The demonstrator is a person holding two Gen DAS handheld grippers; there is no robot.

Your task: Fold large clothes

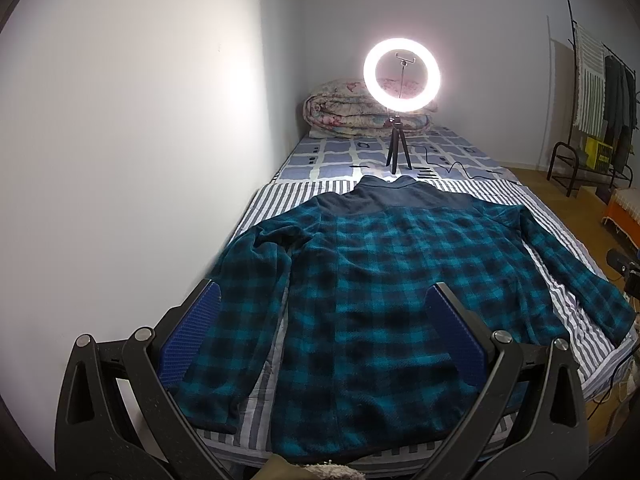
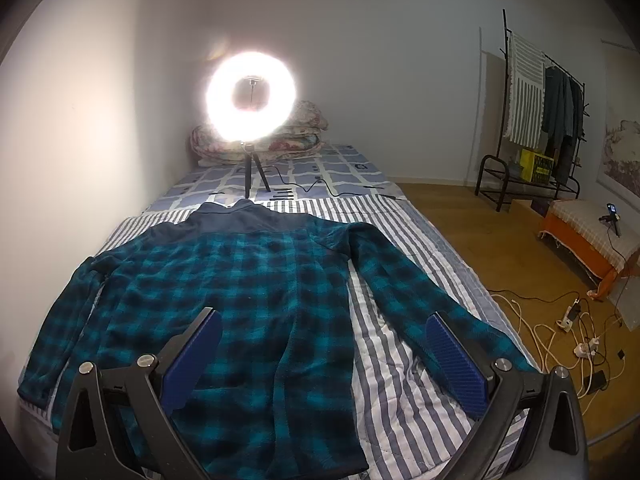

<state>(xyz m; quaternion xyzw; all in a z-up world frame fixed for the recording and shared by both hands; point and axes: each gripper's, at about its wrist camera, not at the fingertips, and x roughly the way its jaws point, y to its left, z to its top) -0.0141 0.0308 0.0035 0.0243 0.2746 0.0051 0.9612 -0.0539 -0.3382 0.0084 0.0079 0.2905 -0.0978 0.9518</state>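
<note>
Left gripper (image 1: 320, 312) frame: black plastic arms, triangular cut-outs at 7 and 5 o'clock.
Left gripper pads (image 1: 188, 340): blue, ribbed, on the inner faces.
Left gripper pivots: round silver screws, two a side.
Right gripper (image 2: 324, 332): same black frame, silver screws.
Right gripper pads (image 2: 456, 360): blue, ribbed.

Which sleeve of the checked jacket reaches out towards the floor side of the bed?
The right sleeve; it angles away from the jacket, while the left sleeve lies close alongside.
</note>
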